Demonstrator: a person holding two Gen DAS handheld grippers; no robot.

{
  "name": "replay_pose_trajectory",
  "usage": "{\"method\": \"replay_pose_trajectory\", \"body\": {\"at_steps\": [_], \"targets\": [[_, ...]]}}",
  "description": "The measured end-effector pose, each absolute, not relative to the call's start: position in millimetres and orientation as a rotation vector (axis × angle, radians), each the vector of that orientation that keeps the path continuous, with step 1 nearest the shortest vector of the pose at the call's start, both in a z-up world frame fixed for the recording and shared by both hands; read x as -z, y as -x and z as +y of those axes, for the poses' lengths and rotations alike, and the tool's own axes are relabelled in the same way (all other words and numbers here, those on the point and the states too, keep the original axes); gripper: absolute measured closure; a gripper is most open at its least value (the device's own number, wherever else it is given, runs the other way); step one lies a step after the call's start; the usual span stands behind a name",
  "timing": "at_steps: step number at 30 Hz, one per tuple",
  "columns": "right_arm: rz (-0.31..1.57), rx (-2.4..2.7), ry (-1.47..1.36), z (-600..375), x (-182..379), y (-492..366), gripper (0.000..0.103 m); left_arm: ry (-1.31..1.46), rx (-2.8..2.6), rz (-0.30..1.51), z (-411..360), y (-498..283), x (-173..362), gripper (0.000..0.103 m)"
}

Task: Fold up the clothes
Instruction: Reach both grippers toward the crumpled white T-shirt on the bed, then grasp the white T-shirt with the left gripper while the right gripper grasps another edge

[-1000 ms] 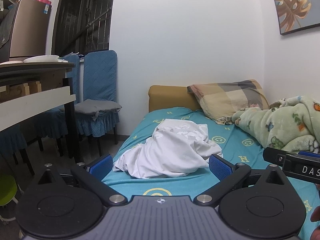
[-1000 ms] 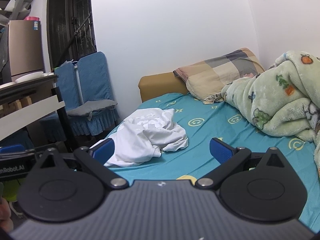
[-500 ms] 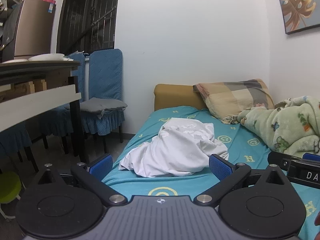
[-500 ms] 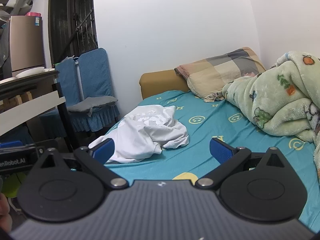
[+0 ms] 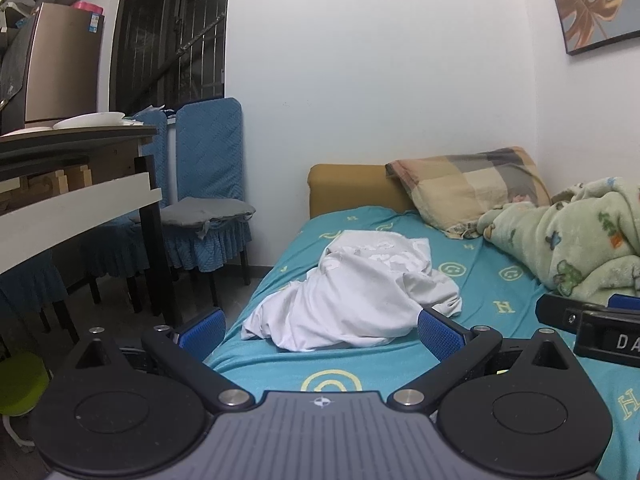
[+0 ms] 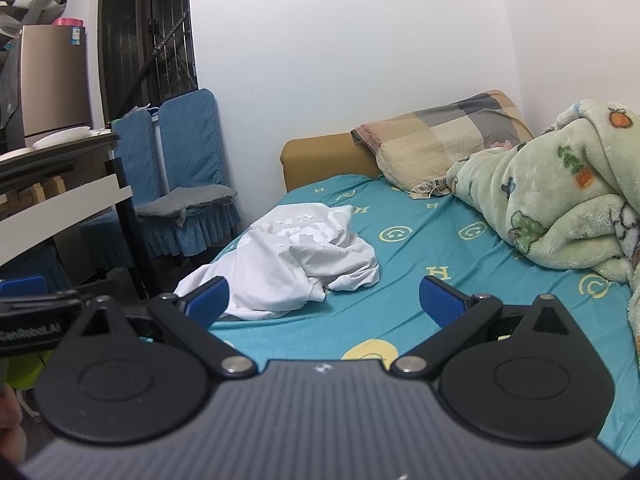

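A crumpled white garment (image 5: 352,292) lies in a heap on the teal bed sheet (image 5: 492,292), near the bed's left edge. In the right wrist view the same white garment (image 6: 292,260) sits left of centre on the sheet (image 6: 460,264). My left gripper (image 5: 320,334) is open, hovering short of the heap with nothing between its blue pads. My right gripper (image 6: 324,300) is open too, held over the sheet just right of the garment. Each view catches the other gripper at its side edge.
A plaid pillow (image 5: 468,188) and a green fleece blanket (image 5: 576,240) fill the bed's far right. A mustard headboard (image 5: 352,188) backs the bed. Blue-covered chairs (image 5: 204,196) and a table (image 5: 76,184) stand left of the bed. A green stool (image 5: 20,384) is lower left.
Both grippers have drifted a little, so the garment sits slightly further right in each view. Both stay open; the garment itself has not moved.
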State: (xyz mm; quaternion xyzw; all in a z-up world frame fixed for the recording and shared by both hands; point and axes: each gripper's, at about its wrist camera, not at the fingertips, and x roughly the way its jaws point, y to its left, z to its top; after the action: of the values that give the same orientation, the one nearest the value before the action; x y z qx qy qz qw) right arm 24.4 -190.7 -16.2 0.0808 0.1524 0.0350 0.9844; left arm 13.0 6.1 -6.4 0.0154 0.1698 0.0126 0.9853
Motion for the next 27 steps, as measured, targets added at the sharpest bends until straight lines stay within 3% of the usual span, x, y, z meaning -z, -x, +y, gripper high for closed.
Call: {"method": "replay_pose_trajectory", "body": {"at_steps": [10,14,24,25,27], "targets": [[0.264,-0.049,-0.178,-218,-33,-15,0.000,-0.047,0.106,0.455,-4,-46,26,0.000],[0.254,0.022,-0.170,-238,-53,-21,0.000,-0.115,0.208,0.551,-33,-86,50,0.006],[0.306,0.014,-0.229,-271,12,-70,0.000,-0.222,0.215,0.655,-107,-242,116,0.014],[0.290,0.017,-0.235,-273,16,-75,0.000,-0.248,0.193,0.654,-113,-256,122,0.019],[0.257,0.017,-0.231,-274,23,-85,0.000,-0.354,0.123,0.639,-123,-280,135,0.042]]}}
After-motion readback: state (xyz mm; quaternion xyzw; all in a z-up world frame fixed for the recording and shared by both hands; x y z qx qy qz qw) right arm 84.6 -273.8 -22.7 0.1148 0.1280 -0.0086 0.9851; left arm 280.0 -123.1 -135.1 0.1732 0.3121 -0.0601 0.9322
